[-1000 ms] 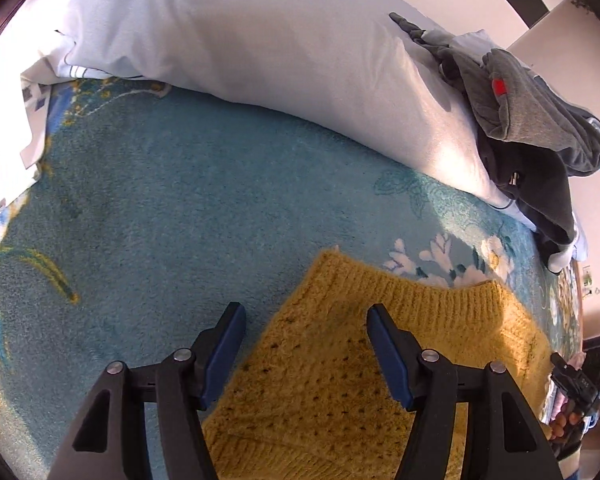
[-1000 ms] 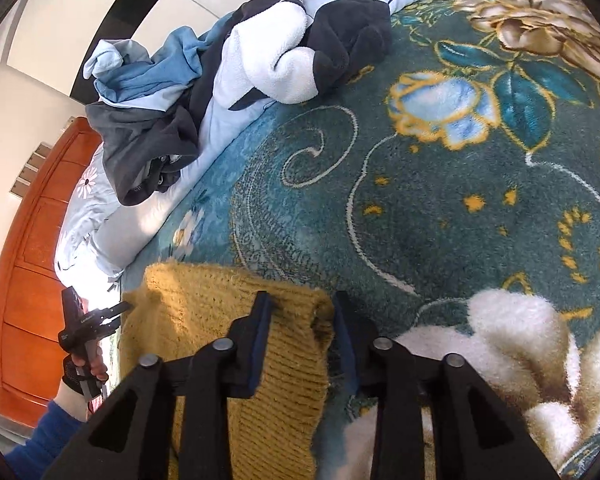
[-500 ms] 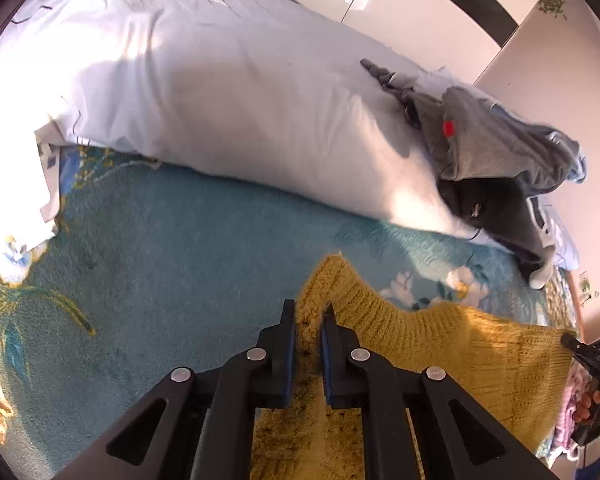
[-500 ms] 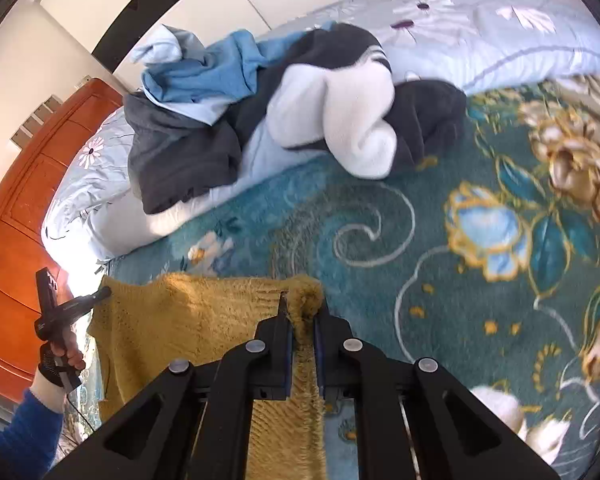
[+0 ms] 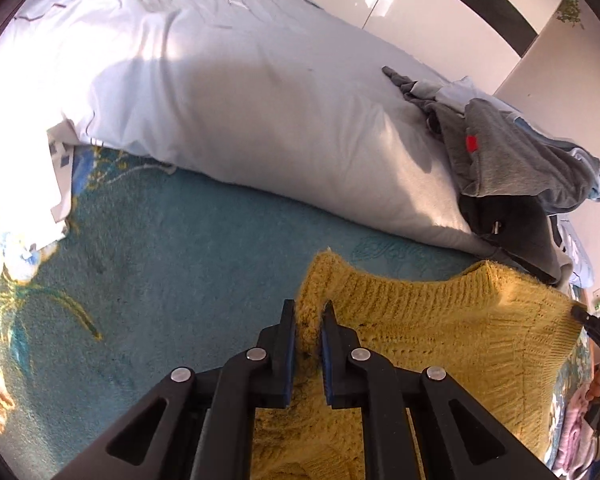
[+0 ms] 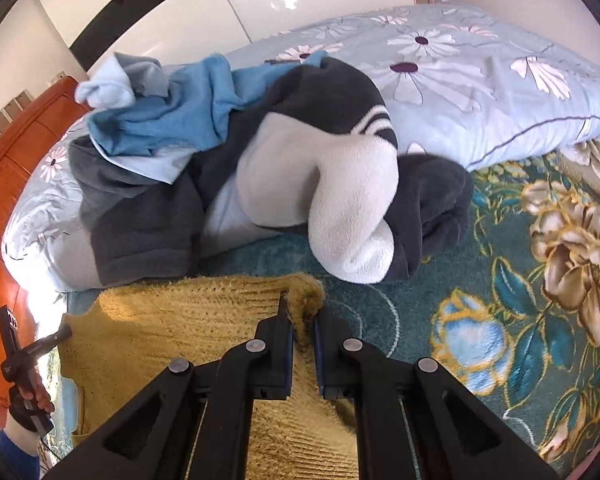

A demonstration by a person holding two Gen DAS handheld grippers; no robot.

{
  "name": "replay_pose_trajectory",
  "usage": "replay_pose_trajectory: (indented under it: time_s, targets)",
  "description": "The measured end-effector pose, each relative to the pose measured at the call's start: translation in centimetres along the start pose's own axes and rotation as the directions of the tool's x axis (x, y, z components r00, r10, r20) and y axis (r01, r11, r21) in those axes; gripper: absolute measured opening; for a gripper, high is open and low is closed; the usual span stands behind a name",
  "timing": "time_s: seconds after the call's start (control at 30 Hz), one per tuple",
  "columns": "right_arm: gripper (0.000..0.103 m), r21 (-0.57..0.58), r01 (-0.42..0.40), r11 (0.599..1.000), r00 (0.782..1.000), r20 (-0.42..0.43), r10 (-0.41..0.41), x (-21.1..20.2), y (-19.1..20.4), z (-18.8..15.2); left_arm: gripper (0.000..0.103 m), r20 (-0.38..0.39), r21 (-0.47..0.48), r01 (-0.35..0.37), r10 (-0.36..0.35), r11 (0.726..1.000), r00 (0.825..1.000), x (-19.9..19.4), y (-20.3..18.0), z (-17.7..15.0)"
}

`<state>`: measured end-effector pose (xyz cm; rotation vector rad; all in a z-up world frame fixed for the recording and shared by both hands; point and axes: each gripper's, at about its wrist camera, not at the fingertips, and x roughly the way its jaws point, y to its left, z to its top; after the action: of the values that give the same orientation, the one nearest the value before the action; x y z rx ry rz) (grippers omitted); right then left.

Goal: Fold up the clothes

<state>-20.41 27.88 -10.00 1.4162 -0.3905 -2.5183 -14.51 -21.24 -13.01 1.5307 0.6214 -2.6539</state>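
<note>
Underneath everything lies a teal plush blanket (image 6: 440, 320) patterned with large cream and blue flowers and gold swirls, spread over a bed. Along its far edge sits a pale blue duvet (image 5: 228, 92), plain and sunlit in the left wrist view, printed with white daisies in the right wrist view. A heap of clothes (image 6: 260, 152) rests on that duvet: blue fabric, dark grey pieces, and a white fleece sleeve with dark stripes. An orange wooden headboard (image 6: 4, 184) stands at the left of the right wrist view, and glossy white wardrobe panels with a black band back the room.

The yellow knit sweater (image 5: 440, 340) lies on the blanket near the cameras, its ribbed edge lifted. The left gripper (image 5: 308, 340) has its jaws narrowed tight on one corner of that edge; the right gripper (image 6: 302, 332) pinches the other corner the same way.

Most of the sweater's body runs out of frame below the fingers. Each view catches only a sliver of the other handle and hand at its border, and the bright patch at the left of the duvet is washed out
</note>
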Motion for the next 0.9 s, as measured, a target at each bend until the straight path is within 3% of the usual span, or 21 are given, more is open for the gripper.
replay_pose_trajectory:
  time_s: [0.23,0.33,0.4,0.47,0.57,0.77,0.9]
  targets:
    - [0.013,0.062,-0.014,0.998,1.000,-0.001,0.014,1.4,-1.6,-1.2,0.016,-0.043,-0.007,-0.041,0.041,0.999,0.998,1.0,-0.8,-0.2]
    - [0.035,0.066,0.020,0.998,1.000,0.008,-0.020,0.4,-2.1,-1.8,0.037,-0.057,-0.018,-0.046,0.045,0.999,0.997,0.7,-0.8,-0.3]
    - [0.035,0.077,0.010,0.997,1.000,0.006,-0.010,-0.5,-2.6,-2.6,0.058,-0.069,-0.037,-0.046,0.044,0.998,0.997,0.6,-0.4,-0.8]
    - [0.035,0.082,0.012,0.997,1.000,0.000,-0.012,-1.6,-2.9,-3.8,0.058,-0.082,-0.060,-0.038,0.033,0.997,0.996,0.0,0.2,-1.6]
    - [0.038,0.079,0.015,0.997,1.000,0.004,-0.015,-4.1,-3.5,-6.7,0.058,-0.084,-0.097,-0.018,0.010,0.995,0.996,-1.6,1.2,-3.9]
    - [0.046,0.197,-0.007,0.980,0.999,0.041,-0.001,-9.7,-5.0,-15.8,0.061,-0.074,-0.137,0.052,-0.062,0.989,0.995,-5.7,2.6,-10.2]
    - [0.047,0.343,-0.005,0.939,0.997,0.076,-0.022,-13.5,-6.4,-23.1,0.062,-0.084,-0.143,0.023,-0.035,0.989,0.996,-8.1,3.9,-15.6]
